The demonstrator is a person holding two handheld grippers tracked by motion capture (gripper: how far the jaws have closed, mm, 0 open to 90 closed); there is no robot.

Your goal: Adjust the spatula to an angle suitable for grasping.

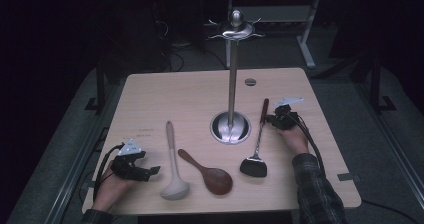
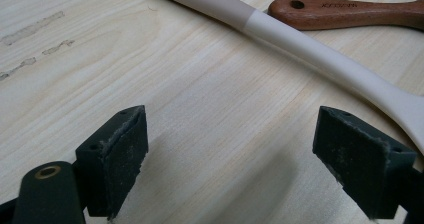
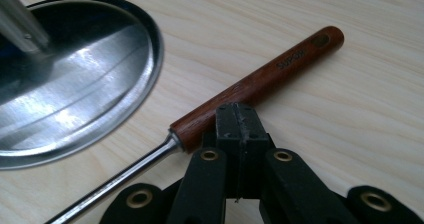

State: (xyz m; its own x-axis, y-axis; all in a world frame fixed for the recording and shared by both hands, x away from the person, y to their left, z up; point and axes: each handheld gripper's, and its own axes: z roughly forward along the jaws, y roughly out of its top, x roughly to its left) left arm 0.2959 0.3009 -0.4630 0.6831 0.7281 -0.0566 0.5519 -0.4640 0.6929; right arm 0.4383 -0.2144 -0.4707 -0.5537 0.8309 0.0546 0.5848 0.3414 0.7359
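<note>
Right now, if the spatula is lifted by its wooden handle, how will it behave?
The spatula is probably stiff, given its metal shaft. Its black blade end may droop if gripped far up the round handle, which could also twist between the right hand-held gripper's shut pads.

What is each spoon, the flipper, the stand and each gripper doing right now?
Left gripper: jaws open, nothing between them, low over the table.
Right gripper: jaws shut together, tips against the turner's wooden handle, gripping nothing.
Turner: lying flat, black head toward the person.
White ladle: lying flat, untouched.
Brown wooden spoon: lying flat, untouched.
Metal utensil stand: upright, hooks empty.
</note>
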